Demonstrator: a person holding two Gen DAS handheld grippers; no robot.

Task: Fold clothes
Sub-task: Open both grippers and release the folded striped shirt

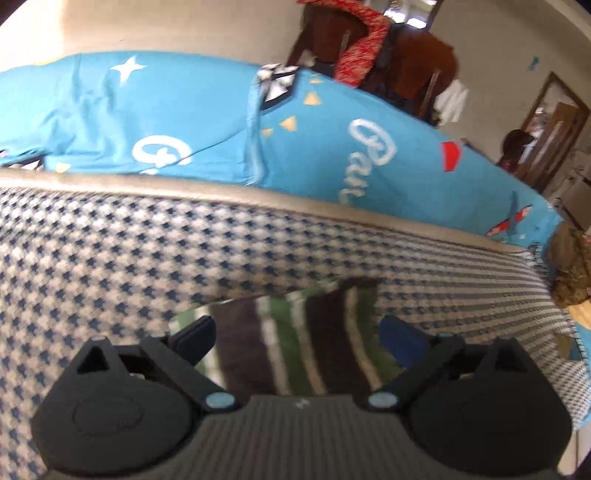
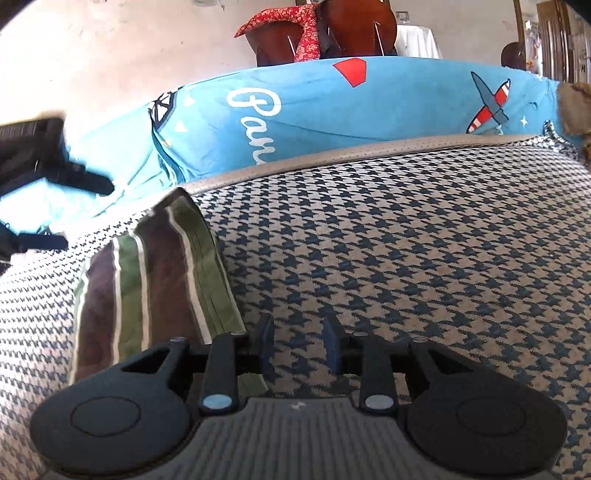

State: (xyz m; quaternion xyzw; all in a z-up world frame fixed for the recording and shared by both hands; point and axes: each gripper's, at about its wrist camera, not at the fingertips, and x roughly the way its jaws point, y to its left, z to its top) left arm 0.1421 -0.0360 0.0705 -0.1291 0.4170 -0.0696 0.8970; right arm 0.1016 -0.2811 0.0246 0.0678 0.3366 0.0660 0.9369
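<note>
A folded cloth with green, brown and white stripes (image 1: 295,332) lies on a blue-and-cream houndstooth cover (image 1: 110,258). My left gripper (image 1: 299,338) hangs over the cloth's near part, open wide, its fingers astride the stripes and not pinching them. In the right wrist view the striped cloth (image 2: 155,277) lies to the left, one green corner reaching under the gripper body. My right gripper (image 2: 298,341) is open over bare houndstooth cover (image 2: 406,240), nothing between its fingers. The left gripper's fingers (image 2: 85,181) show blurred at the far left.
A beige piped edge (image 1: 258,195) bounds the houndstooth cover. Beyond it lies a bright blue printed sheet (image 2: 332,110). Further back stands a wooden chair (image 2: 354,29) draped with red patterned fabric (image 2: 295,22). A doorway (image 1: 554,122) opens at the right.
</note>
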